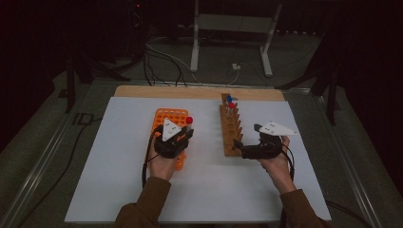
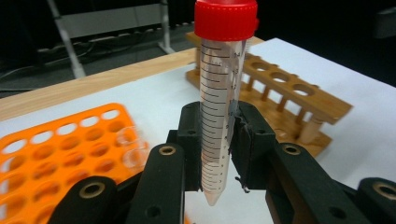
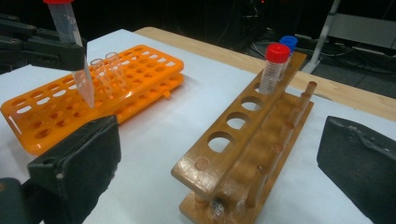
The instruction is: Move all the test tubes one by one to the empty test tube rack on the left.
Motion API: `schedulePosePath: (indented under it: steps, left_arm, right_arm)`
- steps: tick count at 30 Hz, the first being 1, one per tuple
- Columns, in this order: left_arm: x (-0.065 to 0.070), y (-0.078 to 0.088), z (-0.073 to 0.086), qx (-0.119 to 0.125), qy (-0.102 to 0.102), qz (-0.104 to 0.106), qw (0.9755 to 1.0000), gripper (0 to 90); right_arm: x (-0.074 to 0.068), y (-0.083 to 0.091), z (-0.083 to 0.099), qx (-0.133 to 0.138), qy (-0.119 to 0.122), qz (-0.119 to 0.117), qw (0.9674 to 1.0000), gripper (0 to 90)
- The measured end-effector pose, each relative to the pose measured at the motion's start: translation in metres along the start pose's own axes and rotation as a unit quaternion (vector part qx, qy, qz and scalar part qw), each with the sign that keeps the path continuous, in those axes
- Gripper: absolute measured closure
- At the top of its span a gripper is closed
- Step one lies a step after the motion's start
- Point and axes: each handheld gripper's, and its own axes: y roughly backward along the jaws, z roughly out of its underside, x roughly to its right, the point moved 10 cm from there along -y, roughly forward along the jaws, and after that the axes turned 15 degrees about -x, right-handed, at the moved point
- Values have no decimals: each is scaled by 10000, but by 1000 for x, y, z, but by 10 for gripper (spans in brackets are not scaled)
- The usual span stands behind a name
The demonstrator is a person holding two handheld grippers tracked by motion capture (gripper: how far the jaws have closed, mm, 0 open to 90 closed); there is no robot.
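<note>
I have the left tool [image 2: 215,140] pinching a clear graduated tube with a red cap [image 2: 219,102]. Its two pads press on the lower half of the tube from either side, so the cap and the upper scale marks stand well above the jaws and the pointed tip pokes out just below them. In the left gripper view the tube's long axis runs almost straight up, cap on top, cone downward, with a slight lean. In the right gripper view the same tube [image 3: 74,56] hangs tip-down over the near end of the orange rack [image 3: 70,102], its point close above the holes; I cannot tell whether it touches the rack. From the high view, the left tool [image 1: 183,135] sits over the right edge of the orange rack [image 1: 166,116], with the red cap showing at the tool's far end.

My right tool [image 1: 247,142] is spread wide with nothing between its pads; in the right gripper view its two black jaws stand far apart at the bottom corners. It sits at the near end of the wooden rack [image 3: 243,149], which lies on the white surface [image 1: 119,166] to the right of the orange one. At the wooden rack's far end stand a red-capped tube [image 3: 273,67] and, behind it, a blue-capped tube [image 3: 288,42], both upright.
</note>
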Motion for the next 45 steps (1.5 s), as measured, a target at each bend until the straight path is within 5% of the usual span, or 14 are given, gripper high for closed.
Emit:
schedulePosePath:
  steps: [14, 31, 45]
  left_arm:
    - [-21, -6, 15, -25, 123, -278, 9995, 745]
    - [-24, -23, 50, -725, -13, -317, 9969, 743]
    - [-24, -31, 56, -1034, 11, -351, 9940, 740]
  right_arm:
    - [6, 4, 4, 73, -87, 57, 9999, 0]
    - [4, 3, 5, 37, -60, 18, 10000, 1]
    - [1, 0, 6, -5, -24, -23, 10000, 1]
